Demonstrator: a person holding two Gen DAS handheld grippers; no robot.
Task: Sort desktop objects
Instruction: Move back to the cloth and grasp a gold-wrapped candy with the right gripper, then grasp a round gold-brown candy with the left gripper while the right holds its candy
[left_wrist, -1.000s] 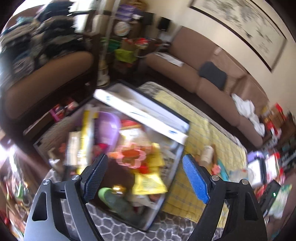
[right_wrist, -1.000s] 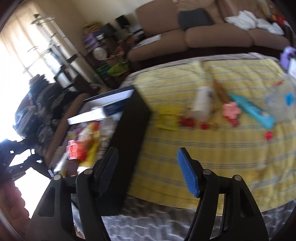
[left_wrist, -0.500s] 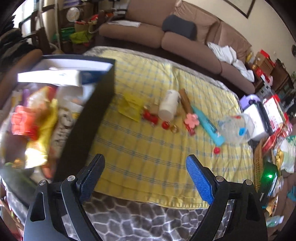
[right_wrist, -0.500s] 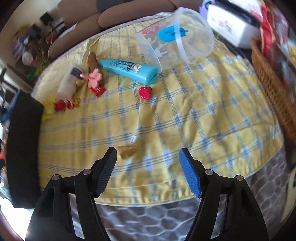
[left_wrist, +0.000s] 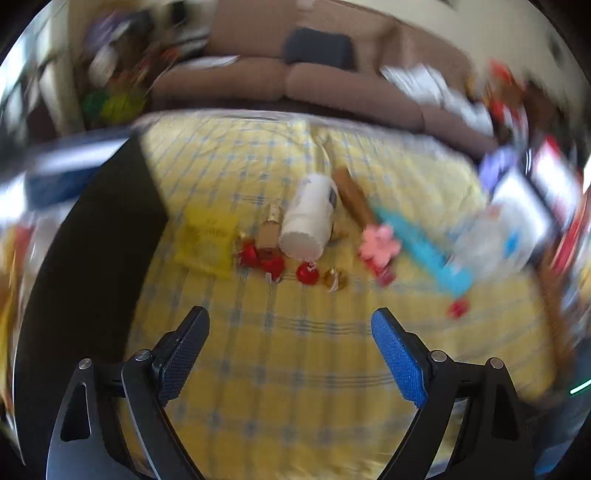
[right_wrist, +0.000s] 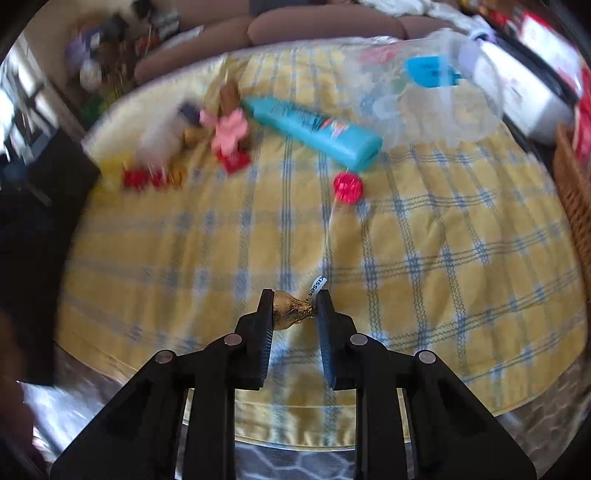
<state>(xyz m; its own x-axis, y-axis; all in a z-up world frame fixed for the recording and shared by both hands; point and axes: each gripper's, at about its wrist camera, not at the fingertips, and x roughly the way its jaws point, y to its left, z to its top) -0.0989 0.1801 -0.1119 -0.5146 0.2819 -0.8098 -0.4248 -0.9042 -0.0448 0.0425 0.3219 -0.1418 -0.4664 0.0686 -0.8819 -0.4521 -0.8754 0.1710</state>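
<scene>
My right gripper (right_wrist: 294, 308) is shut on a gold foil-wrapped chocolate (right_wrist: 290, 309) near the front edge of the yellow checked cloth (right_wrist: 424, 258). My left gripper (left_wrist: 290, 332) is open and empty above the cloth (left_wrist: 295, 350). Beyond it lie a white bottle (left_wrist: 308, 218), red candies (left_wrist: 273, 264), a gold candy (left_wrist: 335, 278), a pink flower clip (left_wrist: 378, 243), a teal tube (left_wrist: 421, 247) and a yellow packet (left_wrist: 207, 243). The right wrist view shows the teal tube (right_wrist: 314, 129), the flower clip (right_wrist: 229, 133) and a red candy (right_wrist: 347, 188).
A black storage box (left_wrist: 92, 251) full of items stands at the left of the cloth. A clear plastic container (right_wrist: 436, 99) lies at the back right. A wicker basket (right_wrist: 574, 177) and white boxes (right_wrist: 517, 81) stand at the right. A brown sofa (left_wrist: 314, 85) is behind.
My right gripper moved down to the gold chocolate near the cloth's front edge and shut on it. My left gripper swung from the box toward the scattered items and stayed open.
</scene>
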